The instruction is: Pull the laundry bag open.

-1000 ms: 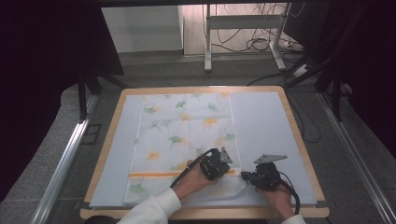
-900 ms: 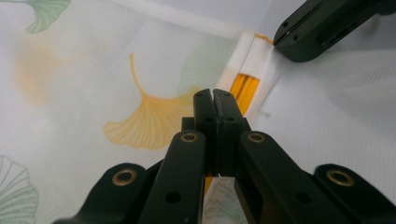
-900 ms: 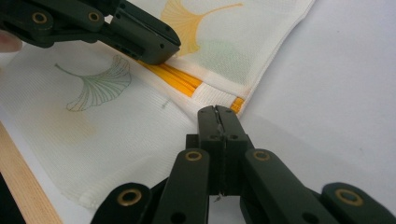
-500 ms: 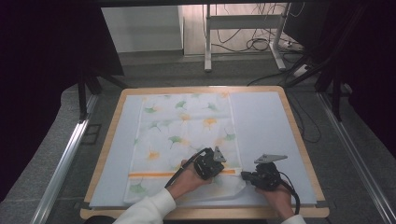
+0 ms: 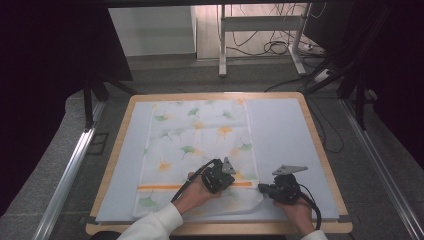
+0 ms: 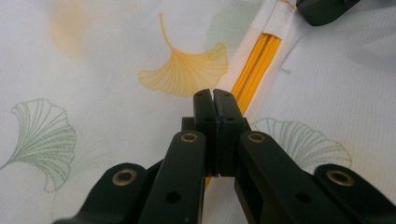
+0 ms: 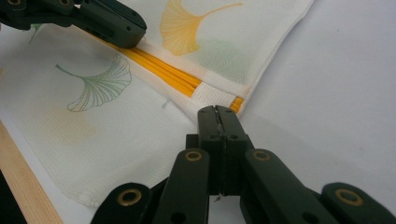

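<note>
A white cloth printed with green and yellow leaves lies spread flat on the pale mat that covers the wooden table, with its far edge toward the back of the table and its near end close to the person's side. A yellow stripe runs across the cloth near that near end. The left gripper sits over the cloth just above the stripe, a little right of the cloth's middle; in the left gripper view its two black jaws are pressed together with nothing between them, their tips resting just beside the stripe and a yellow leaf print. The right gripper lies at the cloth's near right corner, partly on the bare mat. In the right gripper view its jaws are closed too, tips meeting at the cloth's edge where the stripe ends; whether they pinch any fabric cannot be told. The left gripper shows farther off on the cloth there, touching the stripe. Both hands hold the tools low, close to the table's near edge.
</note>
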A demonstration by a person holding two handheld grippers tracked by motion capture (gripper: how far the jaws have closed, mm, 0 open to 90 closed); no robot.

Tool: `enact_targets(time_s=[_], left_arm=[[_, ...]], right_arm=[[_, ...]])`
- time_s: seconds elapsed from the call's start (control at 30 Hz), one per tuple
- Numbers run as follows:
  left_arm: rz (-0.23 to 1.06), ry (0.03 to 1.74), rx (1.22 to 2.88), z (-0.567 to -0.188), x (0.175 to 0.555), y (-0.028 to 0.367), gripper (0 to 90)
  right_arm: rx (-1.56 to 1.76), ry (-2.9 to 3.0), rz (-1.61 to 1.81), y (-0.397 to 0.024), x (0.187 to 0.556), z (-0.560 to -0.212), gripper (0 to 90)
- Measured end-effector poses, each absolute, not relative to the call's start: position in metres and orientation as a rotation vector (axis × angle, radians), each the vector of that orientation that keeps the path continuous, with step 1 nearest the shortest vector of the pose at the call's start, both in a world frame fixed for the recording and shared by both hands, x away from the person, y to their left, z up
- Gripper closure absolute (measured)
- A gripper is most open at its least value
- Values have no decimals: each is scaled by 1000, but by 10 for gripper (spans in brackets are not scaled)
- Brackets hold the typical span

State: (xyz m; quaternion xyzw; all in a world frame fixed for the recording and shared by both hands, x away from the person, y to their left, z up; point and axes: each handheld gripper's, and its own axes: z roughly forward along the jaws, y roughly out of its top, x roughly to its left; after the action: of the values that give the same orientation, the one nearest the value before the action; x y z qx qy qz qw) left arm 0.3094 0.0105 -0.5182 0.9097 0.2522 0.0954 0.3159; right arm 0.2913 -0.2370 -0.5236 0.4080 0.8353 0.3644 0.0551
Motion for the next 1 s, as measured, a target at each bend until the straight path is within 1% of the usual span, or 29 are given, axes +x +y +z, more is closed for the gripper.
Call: enact_targets(time_s=[0.57,0.77,1.0], left_arm=[[246,700,2376,-520,306,34,900],[215,726,2354,-521,305,43,900],[223,745,2348,-521,303,48,900]], right_arm=[[1245,2533,1112,-237,291,-524,898],[1240,2535,1108,-237,291,-524,898],[1227,2539,1101,-237,291,-523,898]])
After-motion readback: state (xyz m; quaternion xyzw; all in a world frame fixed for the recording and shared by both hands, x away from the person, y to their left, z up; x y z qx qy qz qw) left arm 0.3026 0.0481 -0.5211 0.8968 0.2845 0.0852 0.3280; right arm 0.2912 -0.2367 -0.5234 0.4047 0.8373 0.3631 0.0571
